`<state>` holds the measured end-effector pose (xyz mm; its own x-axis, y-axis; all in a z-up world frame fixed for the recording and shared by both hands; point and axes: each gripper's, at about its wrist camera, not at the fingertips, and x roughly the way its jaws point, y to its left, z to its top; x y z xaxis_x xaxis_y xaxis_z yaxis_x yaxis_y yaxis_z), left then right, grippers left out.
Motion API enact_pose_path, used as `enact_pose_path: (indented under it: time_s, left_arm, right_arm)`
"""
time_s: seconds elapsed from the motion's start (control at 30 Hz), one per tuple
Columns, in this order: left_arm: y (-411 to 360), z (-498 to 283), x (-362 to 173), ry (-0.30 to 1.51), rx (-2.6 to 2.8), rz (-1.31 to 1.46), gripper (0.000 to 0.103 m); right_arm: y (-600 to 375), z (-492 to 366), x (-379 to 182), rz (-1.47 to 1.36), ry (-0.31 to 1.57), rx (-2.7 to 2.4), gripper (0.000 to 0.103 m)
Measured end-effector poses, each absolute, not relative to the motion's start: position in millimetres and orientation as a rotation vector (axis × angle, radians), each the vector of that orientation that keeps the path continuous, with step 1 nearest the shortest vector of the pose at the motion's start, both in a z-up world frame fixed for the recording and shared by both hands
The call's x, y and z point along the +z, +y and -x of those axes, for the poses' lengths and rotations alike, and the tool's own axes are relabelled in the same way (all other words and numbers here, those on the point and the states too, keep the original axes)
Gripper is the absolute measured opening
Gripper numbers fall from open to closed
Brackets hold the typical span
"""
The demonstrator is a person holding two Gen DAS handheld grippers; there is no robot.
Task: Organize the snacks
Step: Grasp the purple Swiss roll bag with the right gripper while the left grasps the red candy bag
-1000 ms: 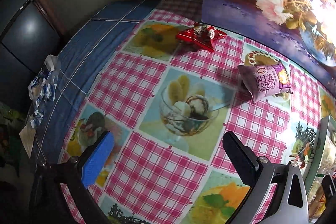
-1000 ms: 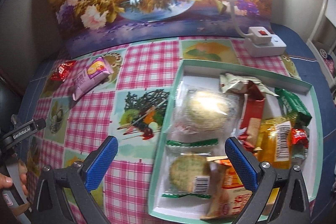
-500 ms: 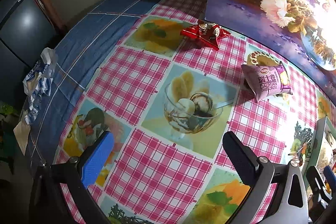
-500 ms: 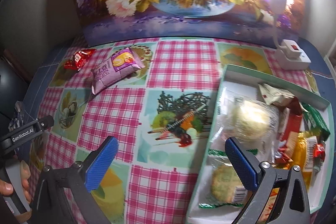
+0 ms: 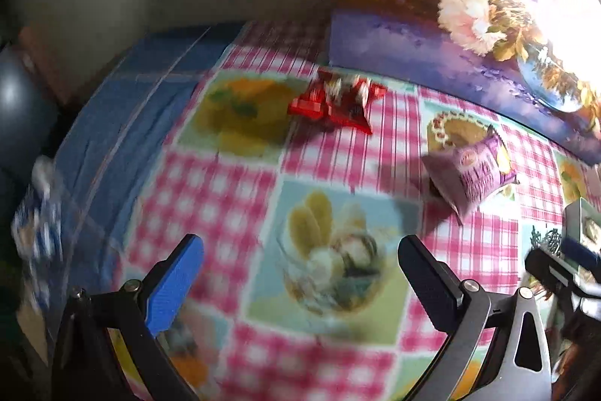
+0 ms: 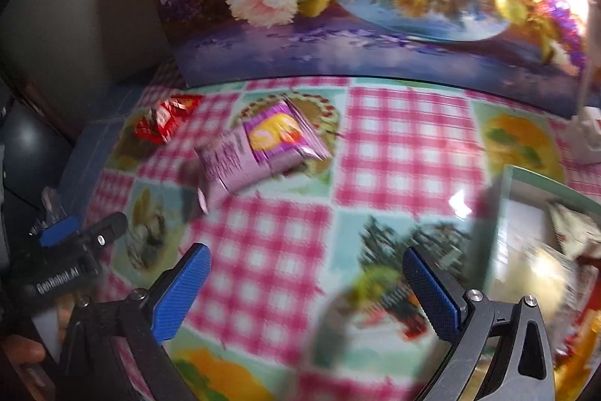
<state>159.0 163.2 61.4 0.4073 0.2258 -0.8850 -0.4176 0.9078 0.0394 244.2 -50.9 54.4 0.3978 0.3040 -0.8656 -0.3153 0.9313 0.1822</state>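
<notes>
both our grippers, left [image 5: 300, 282] and right [image 6: 306, 290], spread wide and empty over the tablecloth [image 6: 405, 153]; purple snack pack [image 6: 259, 149] and red wrapper [image 5: 338, 98] lie ahead, apart.

Right gripper [image 6: 306, 282] jaws spread over checked tablecloth [image 6: 405, 153], purple snack packet [image 6: 259, 149] and red wrapper [image 6: 165, 117] near far-left corner, green tray [image 6: 503, 205] at right edge

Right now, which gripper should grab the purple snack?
Probably the right gripper: it is open and the purple snack lies nearly straight ahead. From the open left gripper it sits off to the side.
</notes>
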Motion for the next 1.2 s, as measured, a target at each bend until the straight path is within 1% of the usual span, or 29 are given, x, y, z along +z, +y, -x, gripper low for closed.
enact_pose_path:
  time_s: [0.13,0.3,0.57,0.73,0.9,0.93,1.0,1.03,1.07,1.1,1.13,1.17,1.2]
  left_arm:
    - [183.7,-179.1,74.0,1.042,0.347,0.171,0.103]
    - [209.2,-208.5,79.9,1.009,0.284,0.247,0.103]
    - [218.2,-252.5,60.7,1.033,0.227,0.287,0.103]
    - [217.3,-280.6,47.0,1.066,0.247,0.250,0.103]
    - [216.3,-286.9,38.2,1.080,0.257,0.250,0.103]
    - [215.6,-286.6,36.5,1.080,0.254,0.255,0.101]
    - [213.6,-285.4,36.7,1.084,0.243,0.260,0.094]
    - [211.3,-286.0,35.7,1.091,0.238,0.256,0.084]
    - [208.8,-285.4,36.0,1.096,0.235,0.254,0.077]
    - [206.5,-286.2,33.7,1.105,0.230,0.254,0.074]
    - [205.1,-286.0,32.5,1.110,0.228,0.257,0.066]
    - [203.1,-285.0,31.6,1.113,0.228,0.262,0.054]
    - [201.1,-283.7,31.5,1.115,0.224,0.267,0.054]
  right_arm:
    - [-38.3,-269.7,48.8,-0.114,1.131,0.376,0.103]
    - [-24.2,-297.2,43.5,-0.232,1.144,0.293,0.103]
    - [5.2,-331.7,30.0,-0.193,1.156,0.134,0.103]
    - [25.2,-347.0,24.3,-0.148,1.161,0.070,0.103]
    - [30.7,-346.5,19.7,-0.063,1.168,0.089,0.103]
    - [28.9,-344.7,19.7,-0.064,1.169,0.093,0.103]
    - [23.8,-341.4,20.0,-0.049,1.176,0.110,0.103]
    - [22.1,-339.5,19.9,-0.031,1.178,0.121,0.103]
    - [21.8,-338.7,19.2,-0.020,1.179,0.128,0.103]
    - [23.5,-337.6,17.7,-0.007,1.183,0.139,0.103]
    - [22.8,-335.0,16.7,0.012,1.189,0.152,0.103]
    - [21.1,-332.3,15.6,0.023,1.192,0.158,0.102]
    - [19.7,-330.4,15.2,0.030,1.194,0.164,0.099]
